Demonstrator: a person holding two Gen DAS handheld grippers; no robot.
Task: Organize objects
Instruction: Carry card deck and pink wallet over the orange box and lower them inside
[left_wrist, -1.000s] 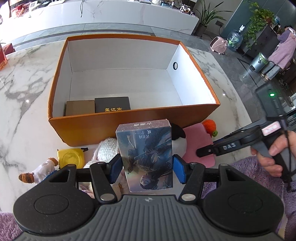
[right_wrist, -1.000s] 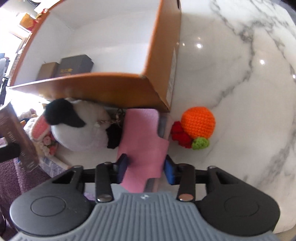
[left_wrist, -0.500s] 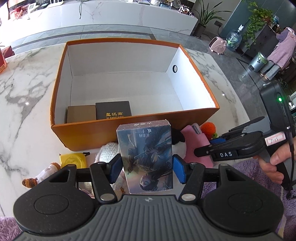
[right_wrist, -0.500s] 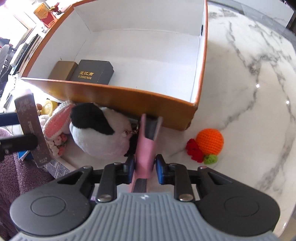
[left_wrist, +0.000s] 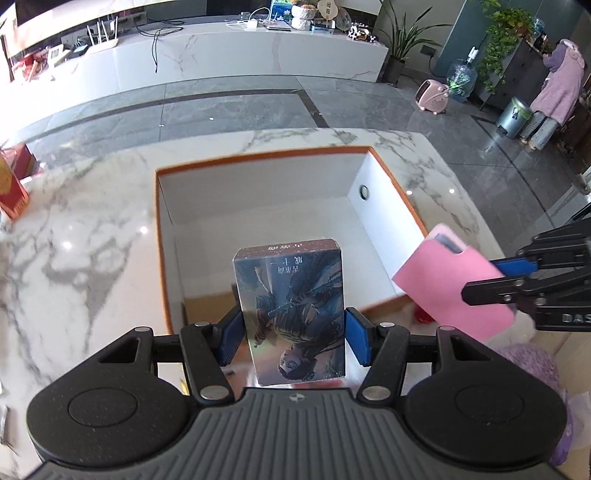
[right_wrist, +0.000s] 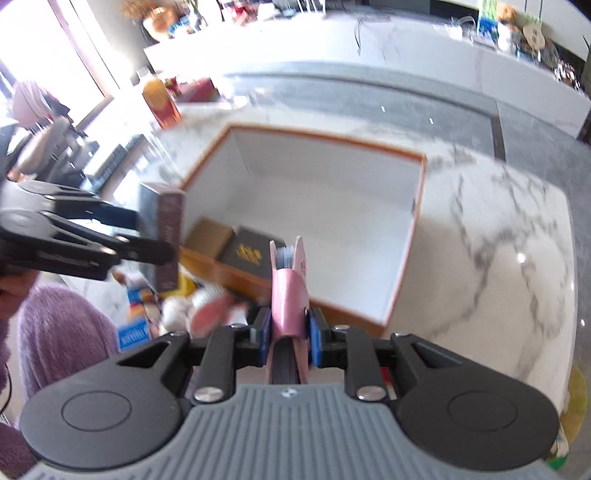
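Marble table (left_wrist: 74, 236): white with grey veining, carrying the items listed here from left to right.

Red carton (left_wrist: 11, 195): stands near the table's far left edge, well apart from the rest.

Orange box (left_wrist: 388, 173): open-topped, white inside, set mid-table with a small round hole in its right wall. At its near left corner lie a tan box (right_wrist: 208, 238) and, just beside it on the right, a black box with gold lettering (right_wrist: 249, 254). The rest of the floor is bare.

Left gripper (left_wrist: 291, 332): blue pads pinching an illustrated card box (left_wrist: 290, 312) by its two long sides. The card box is held upright with its picture upside down to the camera, lifted clear of the table above the orange box's near wall.

Loose items: a blurred cluster of soft toys (right_wrist: 207, 310) and small packets lies on the table in front of the orange box's near wall; too smeared to tell apart.

Right gripper (right_wrist: 288, 332): pads pressed onto a pink pouch (right_wrist: 288, 299), held edge-on in the air, over the near right part of the orange box. Something grey shows in its open top.
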